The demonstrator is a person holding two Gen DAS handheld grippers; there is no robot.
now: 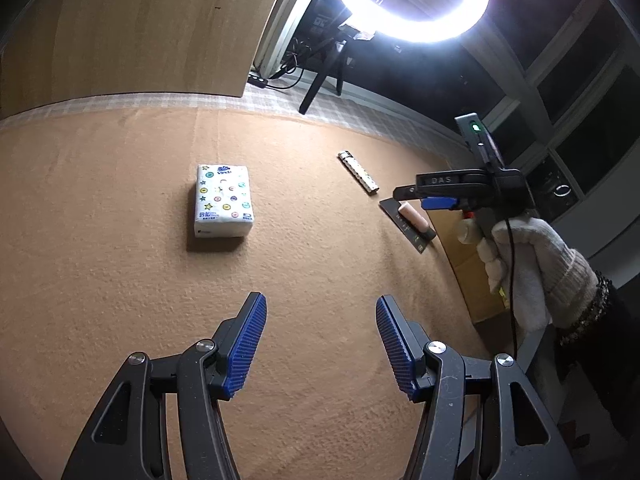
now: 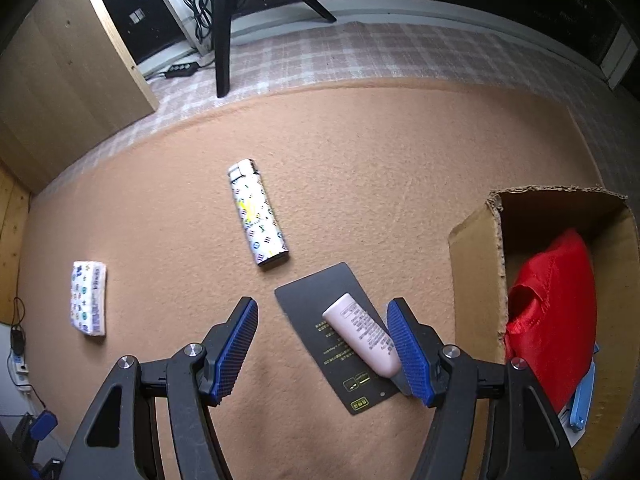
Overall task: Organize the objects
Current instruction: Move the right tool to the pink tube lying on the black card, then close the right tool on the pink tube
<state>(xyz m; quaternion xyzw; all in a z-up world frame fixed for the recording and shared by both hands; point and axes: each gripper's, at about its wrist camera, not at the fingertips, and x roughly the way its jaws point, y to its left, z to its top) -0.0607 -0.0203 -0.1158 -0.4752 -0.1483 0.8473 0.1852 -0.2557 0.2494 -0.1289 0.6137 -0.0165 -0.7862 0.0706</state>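
Observation:
A white tissue pack (image 1: pixel 223 201) with coloured dots lies on the tan felt mat, ahead and left of my open, empty left gripper (image 1: pixel 320 344); it also shows in the right wrist view (image 2: pixel 89 298). A patterned lighter (image 2: pixel 258 214) lies mid-mat and also shows in the left wrist view (image 1: pixel 358 171). A pink tube (image 2: pixel 362 334) lies on a black card (image 2: pixel 334 336), seen too from the left (image 1: pixel 414 218). My right gripper (image 2: pixel 322 346) is open just above the tube, which lies against its right finger. In the left wrist view the right gripper (image 1: pixel 404 192) hovers over the tube.
An open cardboard box (image 2: pixel 476 280) at the mat's right edge holds a red bag (image 2: pixel 554 312) and something blue. A ring light (image 1: pixel 412 0) on a tripod (image 2: pixel 222 28) stands behind the mat, next to a wooden panel (image 1: pixel 120 28).

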